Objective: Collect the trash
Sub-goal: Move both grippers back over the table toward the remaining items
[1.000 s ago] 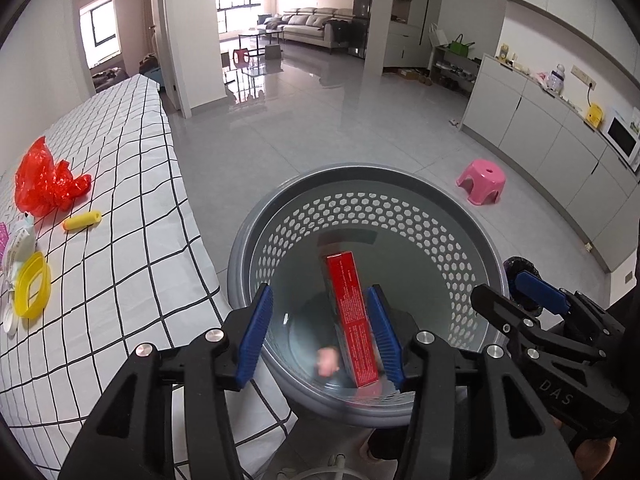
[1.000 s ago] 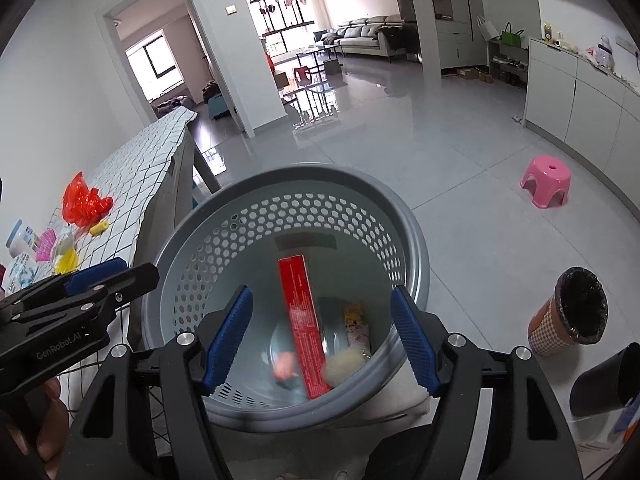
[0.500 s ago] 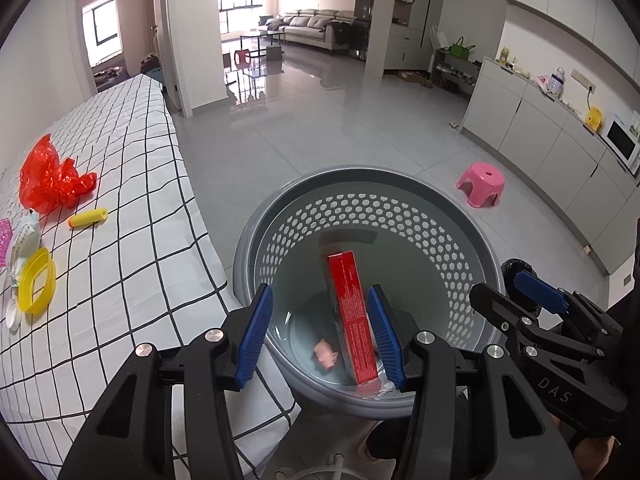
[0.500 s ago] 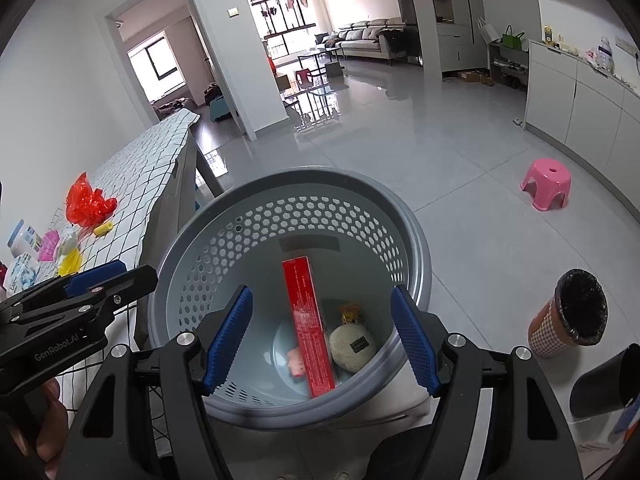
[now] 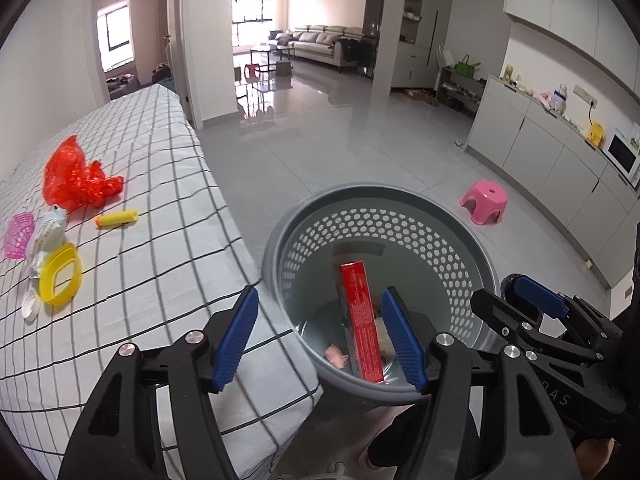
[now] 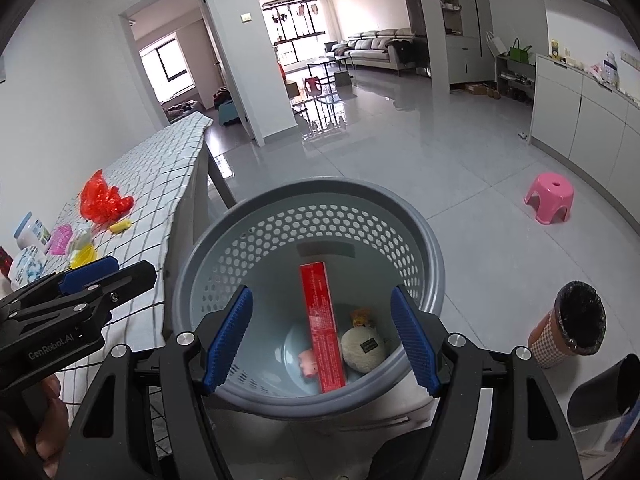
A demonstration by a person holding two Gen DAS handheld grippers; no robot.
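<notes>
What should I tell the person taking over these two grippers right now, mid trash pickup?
Left gripper: jaws opening, nothing between them, over the near edge of the grey perforated plastic basket.
Right gripper: jaws open and empty, above the basket.
Done: a long red cardboard box, a small pink toy, a cream round pouch and a yellow wrapper lie in the basket.
Left on the checked tablecloth: crumpled red plastic bag, yellow tube, yellow plastic ring, pink mesh piece, white packets.
</notes>
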